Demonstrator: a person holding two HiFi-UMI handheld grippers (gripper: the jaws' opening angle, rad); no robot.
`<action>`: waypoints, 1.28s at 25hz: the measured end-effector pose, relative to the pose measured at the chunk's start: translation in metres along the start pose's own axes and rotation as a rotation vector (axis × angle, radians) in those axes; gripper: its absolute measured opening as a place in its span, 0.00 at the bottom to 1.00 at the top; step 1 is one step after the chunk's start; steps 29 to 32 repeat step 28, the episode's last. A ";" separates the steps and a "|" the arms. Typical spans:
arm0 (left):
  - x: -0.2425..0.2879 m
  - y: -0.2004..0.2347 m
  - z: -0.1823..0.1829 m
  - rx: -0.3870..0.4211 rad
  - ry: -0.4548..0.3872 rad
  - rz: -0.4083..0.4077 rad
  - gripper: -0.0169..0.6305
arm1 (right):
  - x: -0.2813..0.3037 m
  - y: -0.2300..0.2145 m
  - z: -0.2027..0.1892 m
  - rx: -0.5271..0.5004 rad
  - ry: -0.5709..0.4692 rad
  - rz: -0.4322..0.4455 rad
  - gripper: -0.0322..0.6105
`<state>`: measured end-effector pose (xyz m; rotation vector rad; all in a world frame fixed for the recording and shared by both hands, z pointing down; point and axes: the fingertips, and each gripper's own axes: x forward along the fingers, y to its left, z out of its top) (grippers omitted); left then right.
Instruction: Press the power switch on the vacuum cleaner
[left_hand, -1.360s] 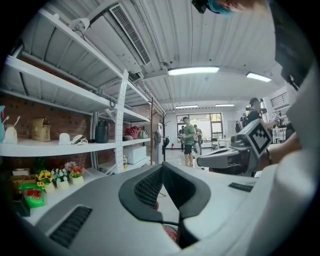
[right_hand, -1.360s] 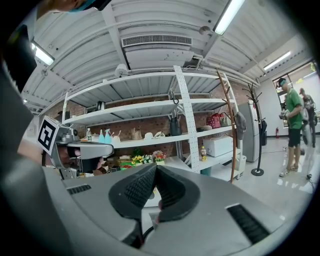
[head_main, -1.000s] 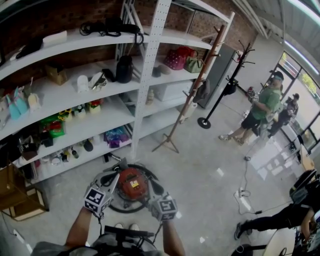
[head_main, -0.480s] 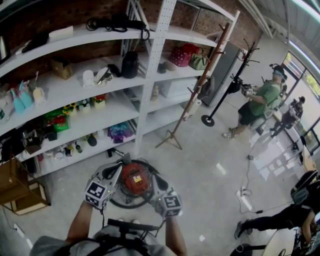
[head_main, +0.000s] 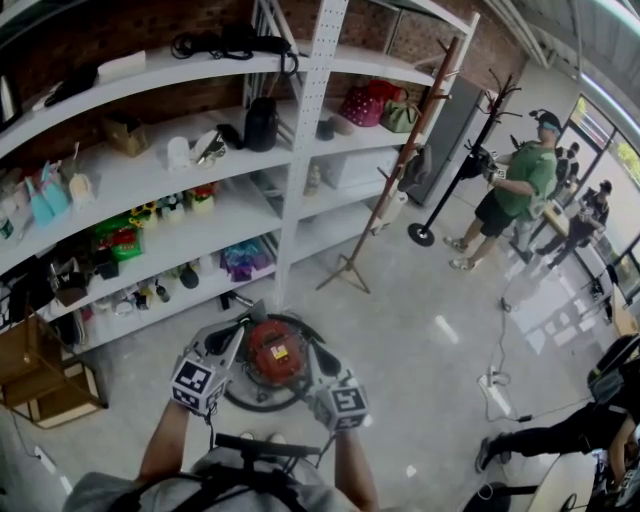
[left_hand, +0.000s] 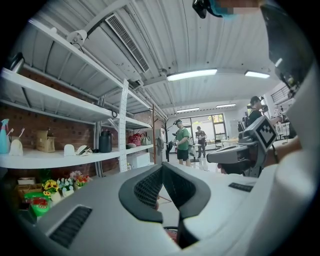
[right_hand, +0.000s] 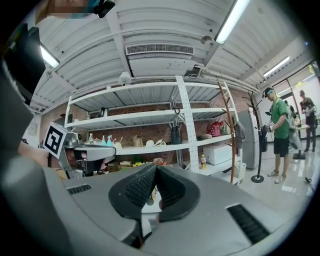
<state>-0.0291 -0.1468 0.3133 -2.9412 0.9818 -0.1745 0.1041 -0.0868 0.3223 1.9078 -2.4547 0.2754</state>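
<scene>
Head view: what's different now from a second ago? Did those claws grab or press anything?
Hardly anything. The person in the green shirt stepped a little nearer the black coat stand, and the view shifted slightly. The left claw and right claw stayed shut, holding nothing, above the red vacuum cleaner; no press is visible.

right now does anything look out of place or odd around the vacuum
Nothing near the vacuum looks spilled or broken. The only oddity is a power strip lying loose on the open floor to its right, which could trip someone.
</scene>
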 end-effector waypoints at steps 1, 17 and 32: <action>0.000 0.000 0.000 0.001 0.001 0.001 0.04 | 0.000 0.001 -0.001 0.006 0.000 0.006 0.07; 0.003 -0.008 0.000 0.005 -0.001 0.001 0.04 | -0.004 0.006 -0.002 -0.038 0.006 0.029 0.07; 0.004 -0.010 -0.003 0.003 0.005 -0.008 0.04 | -0.002 0.006 -0.008 -0.038 0.005 0.036 0.07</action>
